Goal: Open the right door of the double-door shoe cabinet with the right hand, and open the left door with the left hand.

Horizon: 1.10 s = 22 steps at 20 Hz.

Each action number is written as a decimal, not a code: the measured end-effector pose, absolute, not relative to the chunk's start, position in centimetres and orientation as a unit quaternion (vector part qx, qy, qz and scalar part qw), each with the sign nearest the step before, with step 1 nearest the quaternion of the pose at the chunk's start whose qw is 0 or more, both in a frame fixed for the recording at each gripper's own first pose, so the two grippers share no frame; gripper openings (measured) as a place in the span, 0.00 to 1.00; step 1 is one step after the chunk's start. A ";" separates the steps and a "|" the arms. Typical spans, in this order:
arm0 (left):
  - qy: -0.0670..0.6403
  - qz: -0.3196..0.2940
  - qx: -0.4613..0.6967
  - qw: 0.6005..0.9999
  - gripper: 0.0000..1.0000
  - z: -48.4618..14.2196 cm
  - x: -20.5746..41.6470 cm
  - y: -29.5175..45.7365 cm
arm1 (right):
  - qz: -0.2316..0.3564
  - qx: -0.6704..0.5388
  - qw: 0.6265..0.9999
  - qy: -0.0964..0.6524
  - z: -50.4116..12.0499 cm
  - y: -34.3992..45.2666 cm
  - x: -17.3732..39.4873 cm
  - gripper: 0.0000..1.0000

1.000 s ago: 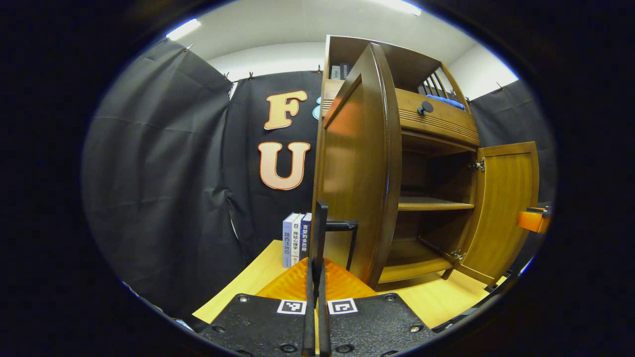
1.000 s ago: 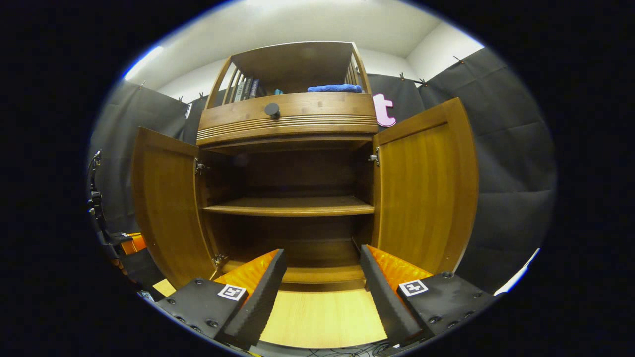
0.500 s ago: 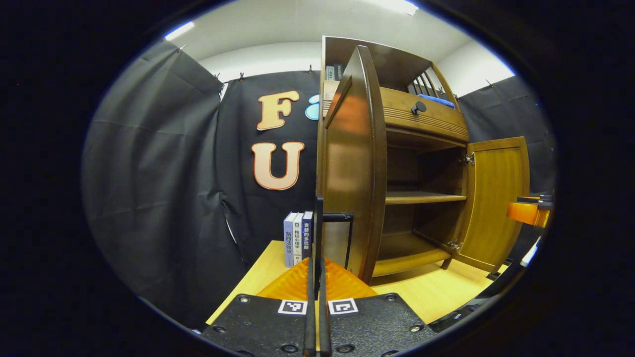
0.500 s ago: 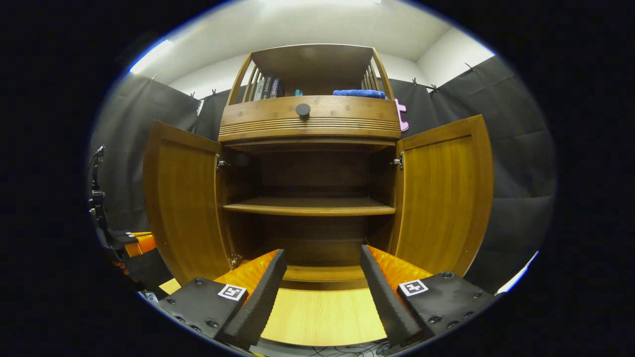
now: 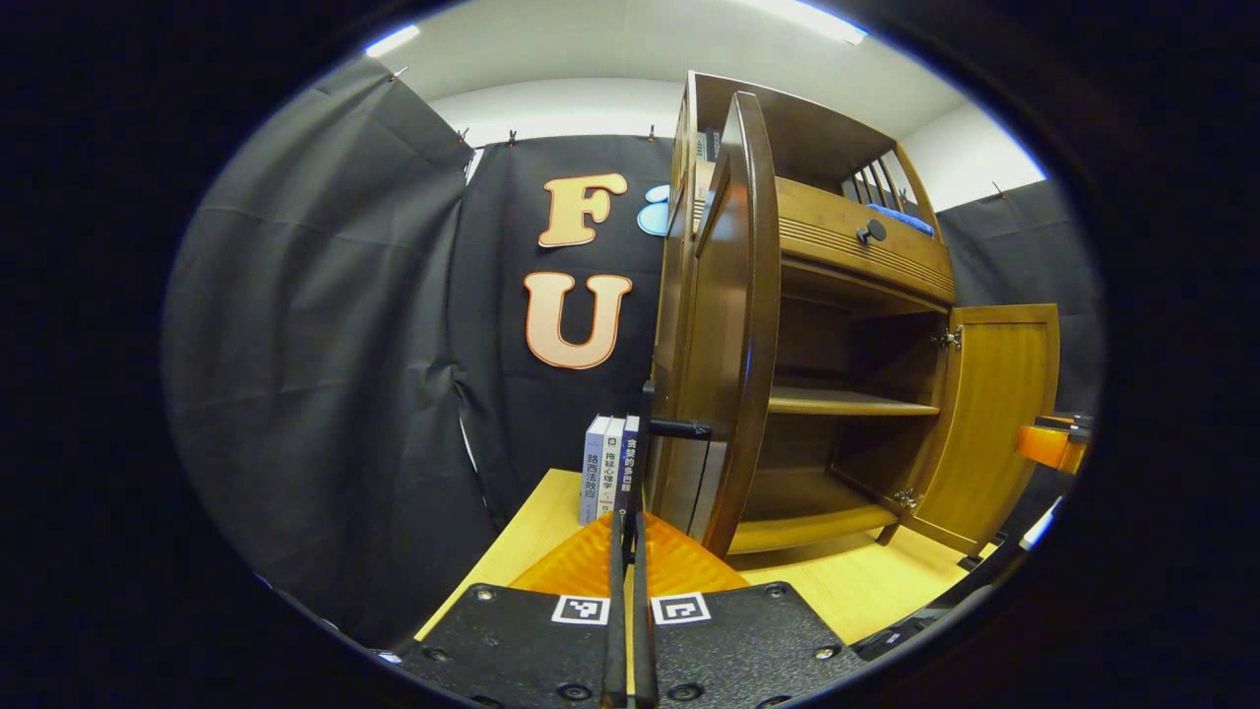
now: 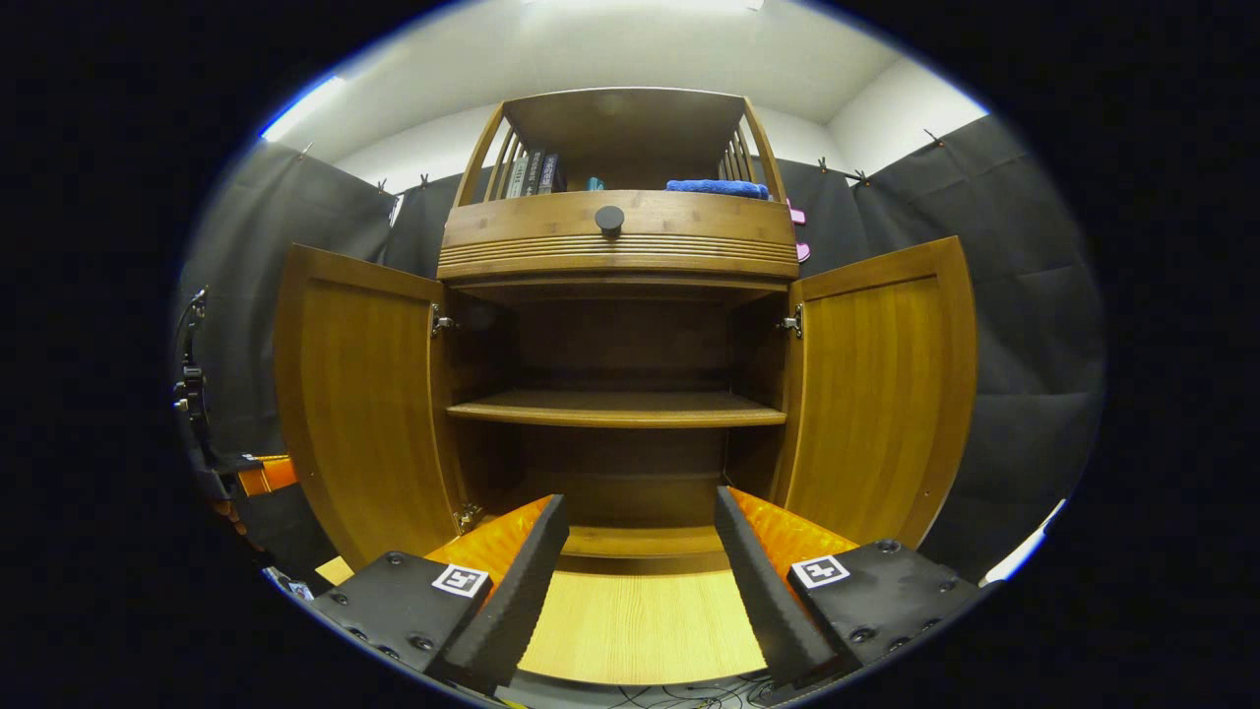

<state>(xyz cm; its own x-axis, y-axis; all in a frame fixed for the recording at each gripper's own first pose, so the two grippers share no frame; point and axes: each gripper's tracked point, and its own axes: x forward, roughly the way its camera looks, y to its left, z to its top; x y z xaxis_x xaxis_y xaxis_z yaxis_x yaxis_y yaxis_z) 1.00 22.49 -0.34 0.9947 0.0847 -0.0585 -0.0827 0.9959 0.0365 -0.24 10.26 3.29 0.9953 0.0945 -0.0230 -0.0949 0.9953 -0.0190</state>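
At the bottom centre of the left gripper view, the left tool (image 5: 627,532) is seen pressed together with nothing between its fingers. In the right gripper view, the right tool (image 6: 640,537) is spread above the tabletop (image 6: 640,630). Beyond it, at frame centre, the shoe cabinet (image 6: 618,236) is found with left door (image 6: 359,404) and right door (image 6: 876,389) swung open.

Glossy varnished wood shoe cabinet (image 6: 620,222), metal hinges (image 6: 790,321), matt pale wood table (image 6: 640,630)
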 end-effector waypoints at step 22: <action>0.024 0.049 0.032 0.998 0.27 9.4 -5.6 16.6 | 0.028 0.000 1.000 -0.011 7.1 6.2 -3.1 0.89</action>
<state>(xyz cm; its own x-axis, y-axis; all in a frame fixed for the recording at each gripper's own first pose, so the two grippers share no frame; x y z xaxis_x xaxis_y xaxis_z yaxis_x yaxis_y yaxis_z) -5.65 16.63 9.38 0.9940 0.0995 -0.0444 -0.0964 0.9931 0.0666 -3.10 6.20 7.06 0.9982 0.0555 0.0221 -0.0555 0.9985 -0.0009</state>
